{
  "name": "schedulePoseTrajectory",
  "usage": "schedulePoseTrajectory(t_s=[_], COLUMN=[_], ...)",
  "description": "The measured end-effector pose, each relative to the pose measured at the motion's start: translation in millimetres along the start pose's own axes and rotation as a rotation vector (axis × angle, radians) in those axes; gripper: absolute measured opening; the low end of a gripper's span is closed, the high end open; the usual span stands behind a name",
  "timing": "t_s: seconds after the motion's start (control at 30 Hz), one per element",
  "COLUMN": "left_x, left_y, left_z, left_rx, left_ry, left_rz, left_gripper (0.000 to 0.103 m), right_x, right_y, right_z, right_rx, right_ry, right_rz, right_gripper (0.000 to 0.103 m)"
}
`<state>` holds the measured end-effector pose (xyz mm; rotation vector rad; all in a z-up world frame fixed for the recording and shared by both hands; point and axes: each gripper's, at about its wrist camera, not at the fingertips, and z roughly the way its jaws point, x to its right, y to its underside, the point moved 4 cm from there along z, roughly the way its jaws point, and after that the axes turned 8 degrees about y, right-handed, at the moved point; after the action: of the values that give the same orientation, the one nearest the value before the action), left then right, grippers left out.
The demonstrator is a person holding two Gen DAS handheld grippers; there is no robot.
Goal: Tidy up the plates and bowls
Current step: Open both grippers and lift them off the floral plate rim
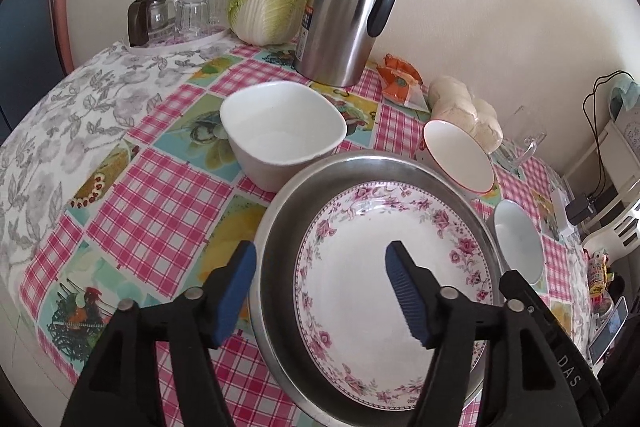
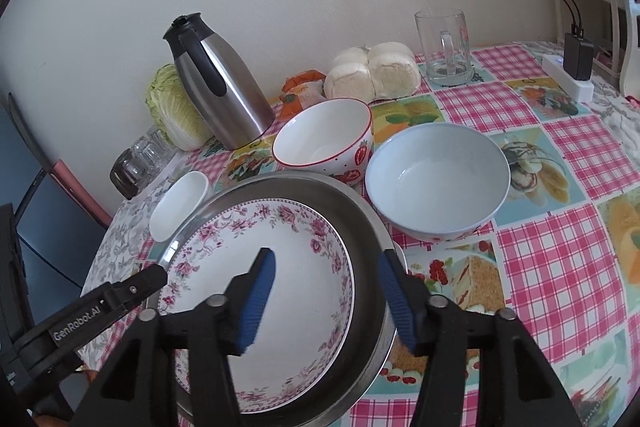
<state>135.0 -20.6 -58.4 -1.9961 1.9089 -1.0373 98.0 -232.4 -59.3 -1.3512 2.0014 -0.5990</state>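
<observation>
A checked, fruit-print tablecloth [image 1: 160, 195] covers the table by a pale wall. In the left wrist view, the left gripper [image 1: 320, 291] gapes wide astride the steel pan's [image 1: 272, 227] left rim; the floral plate [image 1: 360, 259] lies inside. In the right wrist view, the right gripper [image 2: 328, 295] gapes wide astride the pan's right rim, beside the pale blue bowl [image 2: 436, 183].

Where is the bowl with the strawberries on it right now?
In the right wrist view the strawberry bowl stands upright on the table behind the metal basin, between the steel jug and the pale blue bowl.
</observation>
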Motion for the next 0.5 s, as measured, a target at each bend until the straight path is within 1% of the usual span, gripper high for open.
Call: schedulePoseTrajectory(t_s=[0.07, 0.13, 0.17, 0.2, 0.23, 0.27, 0.37, 0.4, 0.43, 0.5], left_x=[0, -3, -5, -8, -11, -13, -17, -18, -19, -21], left_y=[-1, -2, -2, -2, -2, -3, -4, -4, -4, -4], left_z=[-2, -3, -3, -3, -3, -4, -5, -5, -5, -5], left_rx=[0.009, 0.015, 0.016, 0.017, 0.019, 0.024, 0.036, 0.04, 0.043, 0.048], left_ry=[-0.011, -0.031, -0.043, -0.055, -0.064, -0.07, -0.085, -0.095, -0.107, -0.134], left_rz=[0.002, -0.004, -0.011, -0.019, -0.027, -0.035, -0.048, -0.049, -0.047, -0.04], left_gripper=[0.069, 0.069, 0.071, 0.074, 0.086, 0.091, 0.092, 0.093, 0.095, 0.096], right_x=[-1, -1, -1, 0, 1, 3, 4, 5, 5, 5], right_y=[0, 0, 0, 0, 0, 0, -1, -1, 0, 0], right_z=[0, -1, 0, 0, 0, 0, 0, 1, 1, 1], right_rx=[0.003, 0.008, 0.009, 0.01, 0.011, 0.011, 0.008, 0.007, 0.007, 0.012], right_ry=[0.0, 0.005, 0.01, 0.014, 0.016, 0.017, 0.015, 0.019, 0.023, 0.028], right_rz=[-0.006, -0.012, -0.012, -0.011, -0.006, -0.002, 0.005, 0.003, 0.0, -0.002], right_gripper=[0.063, 0.072, 0.074, 0.079, 0.084, 0.085, 0.088, 0.092, 0.099, 0.103])
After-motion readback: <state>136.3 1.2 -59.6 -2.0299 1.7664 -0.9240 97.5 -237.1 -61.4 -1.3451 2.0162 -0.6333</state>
